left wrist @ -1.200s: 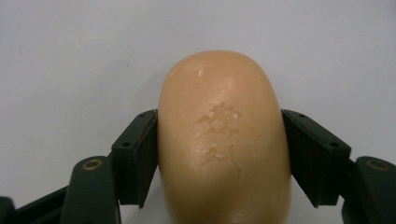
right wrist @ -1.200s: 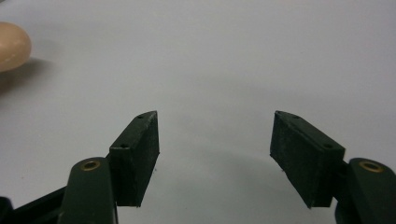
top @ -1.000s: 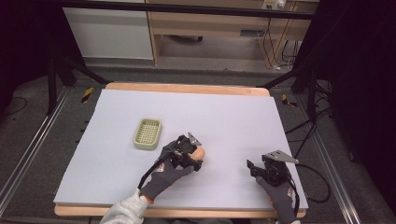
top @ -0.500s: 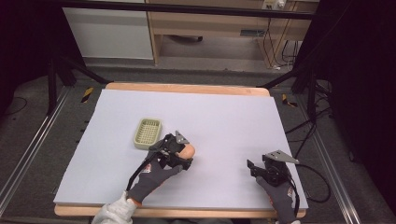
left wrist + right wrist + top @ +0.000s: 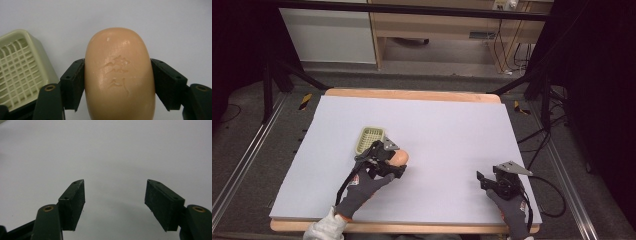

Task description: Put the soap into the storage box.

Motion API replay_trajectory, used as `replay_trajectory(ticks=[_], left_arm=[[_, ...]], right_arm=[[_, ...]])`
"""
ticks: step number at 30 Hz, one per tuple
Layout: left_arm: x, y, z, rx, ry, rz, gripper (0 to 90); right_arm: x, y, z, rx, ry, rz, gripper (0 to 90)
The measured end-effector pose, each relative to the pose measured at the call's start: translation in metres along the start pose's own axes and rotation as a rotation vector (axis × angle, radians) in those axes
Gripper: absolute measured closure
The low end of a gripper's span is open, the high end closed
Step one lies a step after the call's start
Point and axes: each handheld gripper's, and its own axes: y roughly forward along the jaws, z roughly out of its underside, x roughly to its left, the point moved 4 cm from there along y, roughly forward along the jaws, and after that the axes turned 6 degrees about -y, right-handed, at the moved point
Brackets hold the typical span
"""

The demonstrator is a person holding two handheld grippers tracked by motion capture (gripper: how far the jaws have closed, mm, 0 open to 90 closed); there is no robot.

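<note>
An orange bar of soap [image 5: 119, 75] with a stamped mark is clamped between the two jaws of my left gripper [image 5: 117, 82], which is shut on it. From above, the soap [image 5: 400, 158] pokes out of that gripper [image 5: 392, 159] just right of a pale green slatted soap dish [image 5: 370, 138]. The dish [image 5: 18, 72] lies to the left of the soap in the left gripper view. My right gripper [image 5: 484, 181] rests near the table's front right, open. Its jaws [image 5: 115, 200] stand wide apart over bare surface with nothing between them.
The table has a light grey top [image 5: 447, 130] with a wooden rim [image 5: 412, 95]. A cable [image 5: 552, 200] trails from the right gripper off the right edge. Dark stands and cabinets sit beyond the far edge.
My left gripper has carried the soap leftward and a little farther away, closer to the green dish. The right gripper has stayed in place.
</note>
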Motion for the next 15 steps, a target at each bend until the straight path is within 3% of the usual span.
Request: replay_trajectory(ticks=[15], left_arm=[[0.033,-0.012,-0.003,-0.03,-0.064,-0.056,31.2]], right_arm=[[0.0,0.0,0.0,-0.003,0.004,-0.003,32.5]])
